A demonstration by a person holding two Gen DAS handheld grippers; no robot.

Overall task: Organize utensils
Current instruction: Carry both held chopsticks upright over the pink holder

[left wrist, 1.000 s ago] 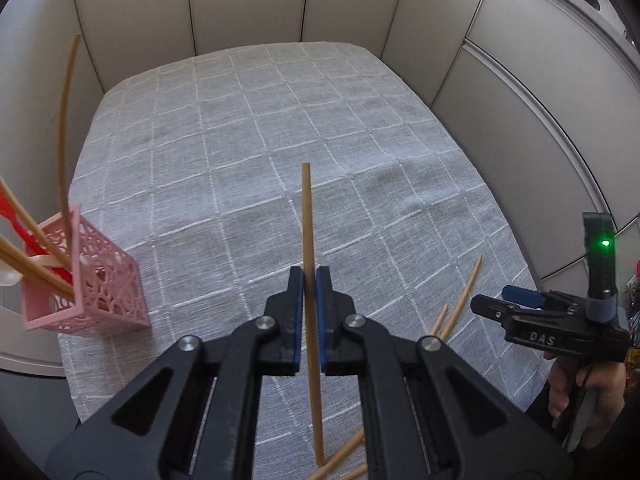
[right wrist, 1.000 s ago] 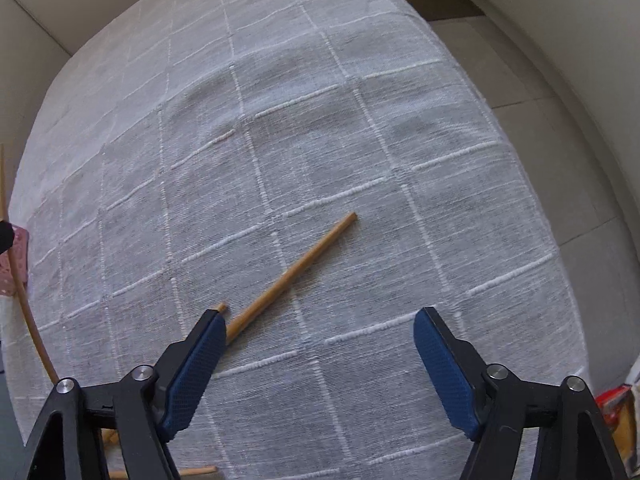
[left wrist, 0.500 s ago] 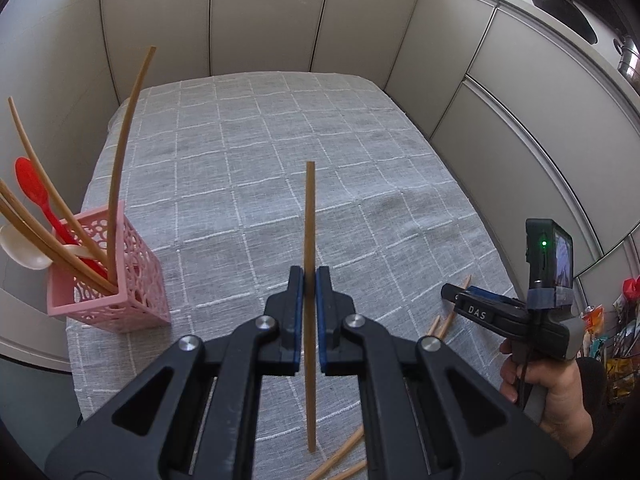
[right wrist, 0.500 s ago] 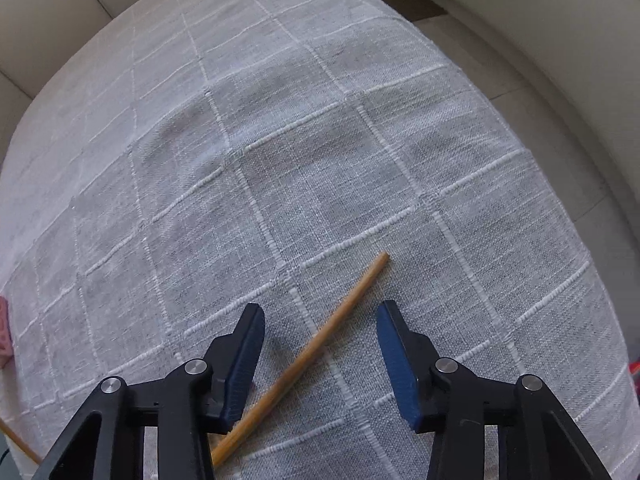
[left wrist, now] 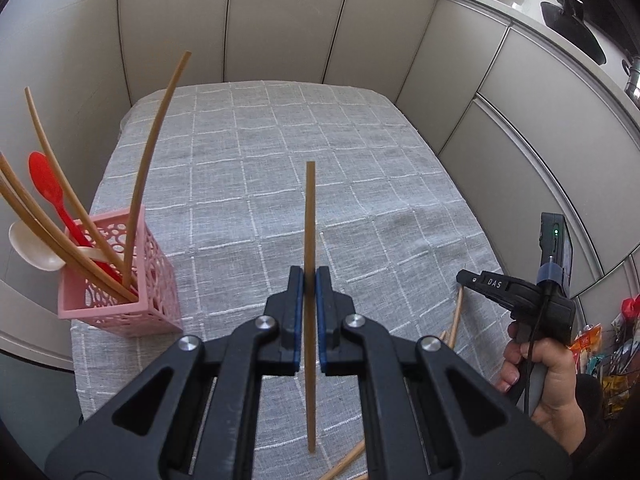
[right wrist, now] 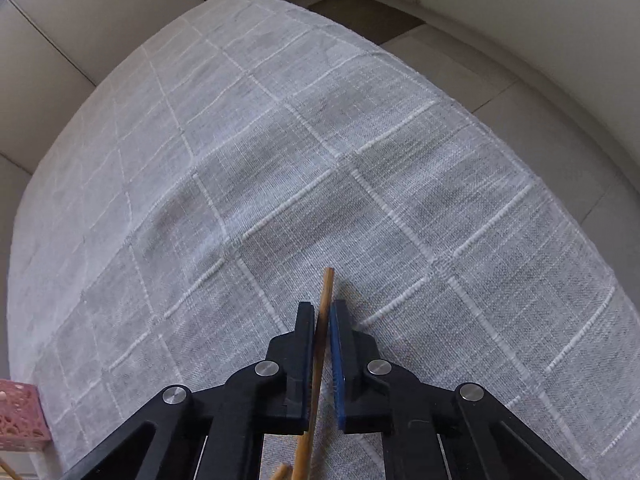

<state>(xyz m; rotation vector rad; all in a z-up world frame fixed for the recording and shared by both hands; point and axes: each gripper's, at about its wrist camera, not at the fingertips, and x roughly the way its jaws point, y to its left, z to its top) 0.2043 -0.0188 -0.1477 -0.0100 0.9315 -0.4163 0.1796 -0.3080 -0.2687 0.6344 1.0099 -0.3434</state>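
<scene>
Bamboo chopstick (left wrist: 310, 216), slim and straight, points far in my left gripper (left wrist: 307, 280); my right gripper (right wrist: 322, 316) clamps another chopstick (right wrist: 326, 292) on woven tablecloth (right wrist: 280, 160).

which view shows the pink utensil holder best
The left wrist view. There the pink utensil holder stands whole on the checked tablecloth, with wooden chopsticks, a red spoon and a white spoon sticking out. The right wrist view catches only a corner of it at the bottom left edge, contents out of frame.
</scene>
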